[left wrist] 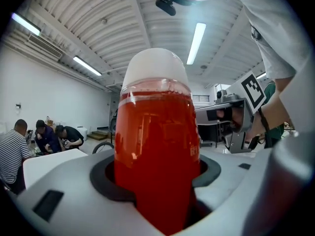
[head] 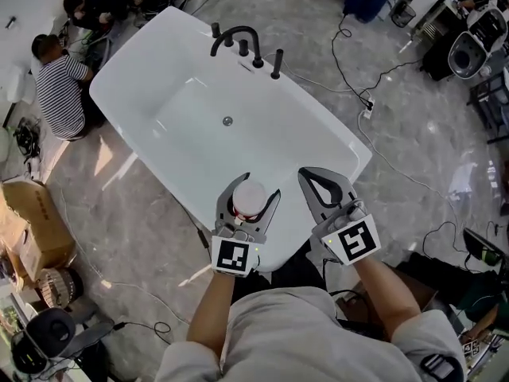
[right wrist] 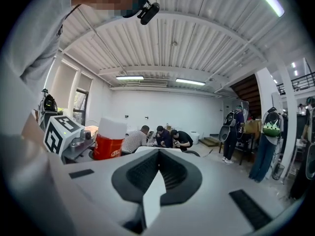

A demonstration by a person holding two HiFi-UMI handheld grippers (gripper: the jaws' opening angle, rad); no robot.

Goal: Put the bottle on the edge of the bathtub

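Carry step: left gripper (head: 251, 191) clamped on the bottle (left wrist: 155, 146), held upright above the near end of the bathtub (head: 113, 94).
Right gripper (right wrist: 158, 156) has its jaws fully together with nothing between them, just beside the left. Judgement: keep the bottle vertical, lower its base flat onto the broad white rim, well clear of the inner slope, and release only once it stands. Bottle holds red liquid nearly up to its white cap; the tub looks empty — only the drain (head: 227, 121) shows.

One bathtub (head: 318, 134), one bottle (head: 249, 200) and one tap (head: 236, 38) are counted, with two tongs: left tongs (head: 259, 186), right tongs (head: 318, 180). Three people (right wrist: 162, 136) are seen crouched.
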